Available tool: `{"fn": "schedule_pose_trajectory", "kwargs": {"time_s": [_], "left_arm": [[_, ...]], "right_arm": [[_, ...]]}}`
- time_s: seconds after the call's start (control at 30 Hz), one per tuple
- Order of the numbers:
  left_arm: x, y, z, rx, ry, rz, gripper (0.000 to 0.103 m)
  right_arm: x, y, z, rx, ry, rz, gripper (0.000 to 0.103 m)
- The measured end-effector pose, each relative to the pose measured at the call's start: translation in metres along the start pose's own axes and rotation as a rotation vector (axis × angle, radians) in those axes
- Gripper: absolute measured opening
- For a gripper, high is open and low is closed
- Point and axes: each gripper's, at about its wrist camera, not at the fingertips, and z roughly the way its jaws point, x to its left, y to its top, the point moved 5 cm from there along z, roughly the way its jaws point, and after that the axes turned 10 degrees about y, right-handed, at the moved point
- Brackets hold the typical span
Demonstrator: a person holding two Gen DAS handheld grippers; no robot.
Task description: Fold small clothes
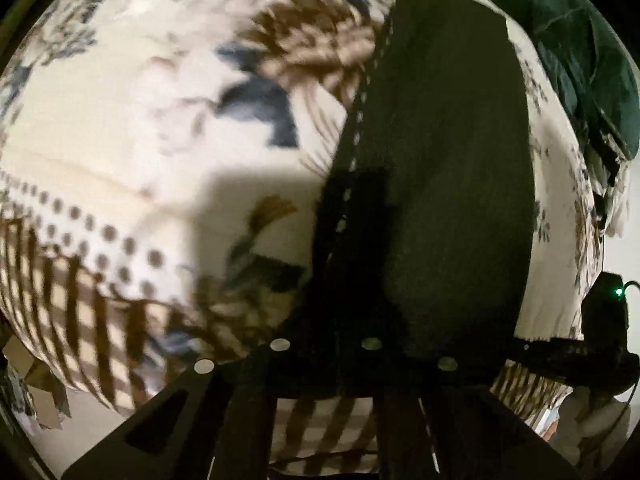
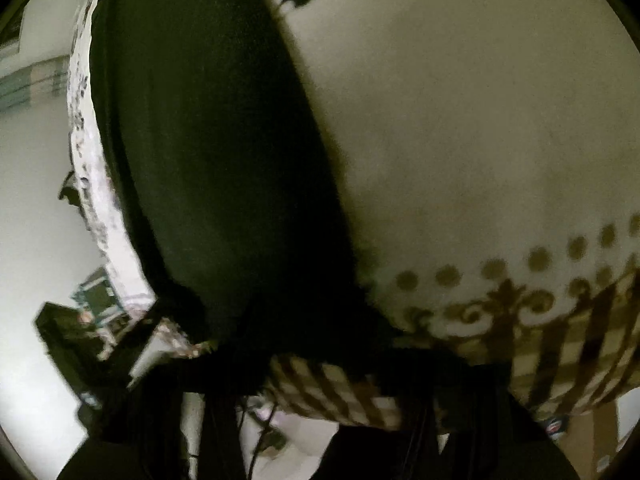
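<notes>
Dark garment (image 1: 440, 160) lies stretched flat on floral bedspread (image 1: 140, 120), running away from both cameras. Left claw (image 1: 352, 360) and right claw (image 2: 320, 360) each pinched together on garment's near edge. Frames blurred.

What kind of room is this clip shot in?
Probably a bedroom: a floral bedspread with a dotted, striped border covers a soft surface, a dark garment lies on it, and a dark green pillow or cushion sits at the far edge.
</notes>
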Motion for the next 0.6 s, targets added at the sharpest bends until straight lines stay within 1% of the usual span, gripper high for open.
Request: {"fn": "schedule_pose_trajectory", "kwargs": {"time_s": [0.07,0.1,0.2,0.27,0.33,0.37,0.47,0.5,0.53,0.57,0.6], "left_arm": [[0.000,0.005,-0.007,-0.023,-0.001,0.008,0.004],[0.008,-0.003,-0.005,-0.024,-0.004,0.019,0.004],[0.017,-0.003,0.011,0.001,0.005,0.011,0.004],[0.014,-0.007,0.027,0.027,0.009,0.000,0.004],[0.009,-0.007,0.031,0.030,0.015,0.009,0.004],[0.007,-0.007,0.030,0.028,0.013,0.015,0.004],[0.004,-0.004,0.023,0.052,-0.042,0.011,0.008],[0.004,-0.006,0.022,0.055,-0.046,0.009,0.008],[0.006,-0.006,0.022,0.060,-0.053,0.001,0.016],[0.008,-0.005,0.023,0.059,-0.069,-0.007,0.030],[0.011,-0.004,0.025,0.062,-0.082,-0.015,0.039]], "right_arm": [[0.003,-0.003,0.001,-0.010,-0.004,-0.009,0.008],[0.006,-0.006,0.000,-0.012,-0.001,-0.017,0.008],[0.010,-0.009,0.004,-0.004,-0.031,-0.060,0.008],[0.007,-0.007,0.008,0.010,-0.035,-0.060,0.008],[0.006,-0.004,0.014,0.023,-0.017,-0.036,0.008],[0.001,-0.005,0.010,0.023,-0.010,-0.029,0.008],[0.002,-0.007,0.009,0.025,0.016,-0.027,0.008],[0.003,-0.009,0.008,0.027,0.030,-0.028,0.010],[0.002,-0.009,0.009,0.029,0.038,-0.026,0.011],[0.001,-0.010,0.009,0.032,0.053,-0.020,0.013],[-0.004,-0.003,0.005,0.031,0.063,-0.014,0.021]]}}
